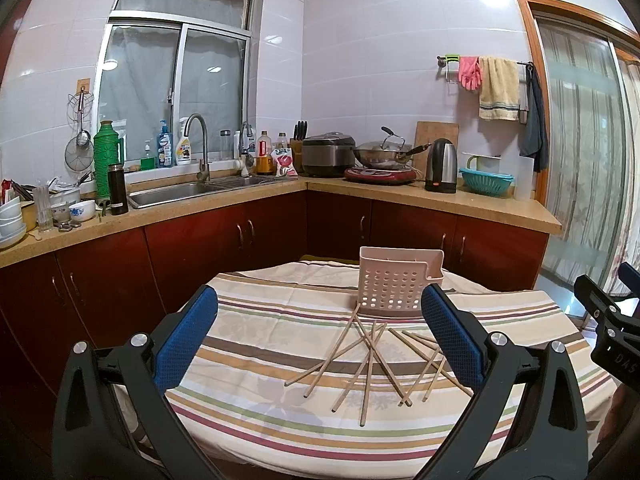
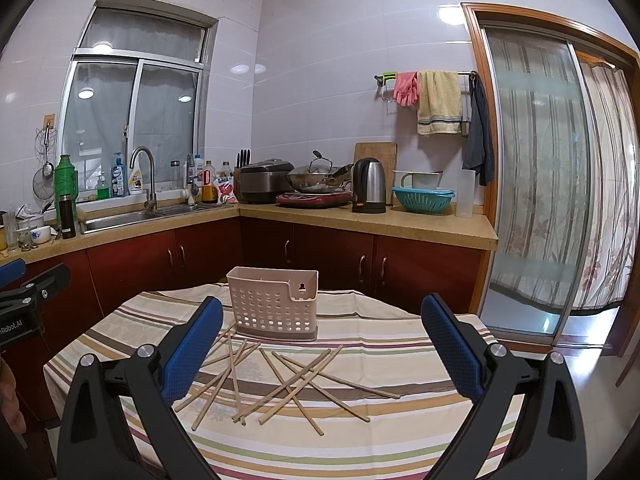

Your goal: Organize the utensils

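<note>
Several wooden chopsticks (image 1: 372, 364) (image 2: 288, 380) lie scattered and crossed on a striped tablecloth (image 1: 260, 320) (image 2: 360, 440). Just behind them stands a pale pink perforated utensil holder (image 1: 394, 282) (image 2: 274, 304), upright, with nothing showing inside it. My left gripper (image 1: 320, 304) hovers above the near side of the table, open, with nothing between its blue pads (image 1: 188, 340). My right gripper (image 2: 322, 312) is also open and holds nothing, hovering over the chopsticks from the near side. The right gripper's black body (image 1: 612, 320) shows at the right edge of the left wrist view.
Behind the table runs an L-shaped counter (image 1: 224, 204) (image 2: 400, 220) with red cabinets, a sink (image 1: 176, 192), bottles, a rice cooker (image 1: 328, 154), a wok, a kettle (image 2: 370, 186) and a teal colander. A sliding glass door (image 2: 532, 184) stands to the right. A hand (image 2: 10, 400) shows at the left edge.
</note>
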`<state>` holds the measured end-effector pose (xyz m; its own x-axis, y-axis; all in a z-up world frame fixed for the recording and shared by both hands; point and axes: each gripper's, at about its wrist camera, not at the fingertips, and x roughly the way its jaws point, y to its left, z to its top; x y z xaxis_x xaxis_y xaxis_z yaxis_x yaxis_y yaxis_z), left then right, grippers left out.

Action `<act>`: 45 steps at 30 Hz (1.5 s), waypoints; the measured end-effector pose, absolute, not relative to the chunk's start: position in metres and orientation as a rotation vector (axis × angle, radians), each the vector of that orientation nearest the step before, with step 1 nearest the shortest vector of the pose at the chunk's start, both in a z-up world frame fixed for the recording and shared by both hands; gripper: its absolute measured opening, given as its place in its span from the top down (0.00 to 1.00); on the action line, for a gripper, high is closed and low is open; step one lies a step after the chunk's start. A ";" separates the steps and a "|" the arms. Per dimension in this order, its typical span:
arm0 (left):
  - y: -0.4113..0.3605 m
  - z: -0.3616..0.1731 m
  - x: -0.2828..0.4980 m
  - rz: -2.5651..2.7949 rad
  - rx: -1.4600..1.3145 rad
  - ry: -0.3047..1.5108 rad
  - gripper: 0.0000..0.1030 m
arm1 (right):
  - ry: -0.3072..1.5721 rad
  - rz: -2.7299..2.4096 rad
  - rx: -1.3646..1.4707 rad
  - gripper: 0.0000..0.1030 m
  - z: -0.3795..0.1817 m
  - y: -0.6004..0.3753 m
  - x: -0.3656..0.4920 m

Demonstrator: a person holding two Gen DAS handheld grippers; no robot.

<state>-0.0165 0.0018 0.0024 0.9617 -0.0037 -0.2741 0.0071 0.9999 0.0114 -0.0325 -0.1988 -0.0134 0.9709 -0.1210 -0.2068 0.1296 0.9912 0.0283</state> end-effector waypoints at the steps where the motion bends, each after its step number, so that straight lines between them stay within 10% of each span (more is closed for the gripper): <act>1: 0.002 0.002 -0.016 -0.005 0.012 0.278 0.04 | 0.206 -0.127 0.042 0.06 -0.014 -0.199 -0.033; 30: 0.015 -0.121 0.067 0.036 0.042 0.449 0.04 | 0.451 -0.059 0.060 0.07 -0.163 -0.183 0.049; 35: 0.024 -0.137 0.077 0.037 0.026 0.506 0.04 | 0.540 -0.012 0.066 0.40 -0.187 -0.174 0.068; 45: 0.032 -0.151 0.089 0.039 0.055 0.518 0.04 | 0.633 0.005 0.056 0.47 -0.215 -0.154 0.096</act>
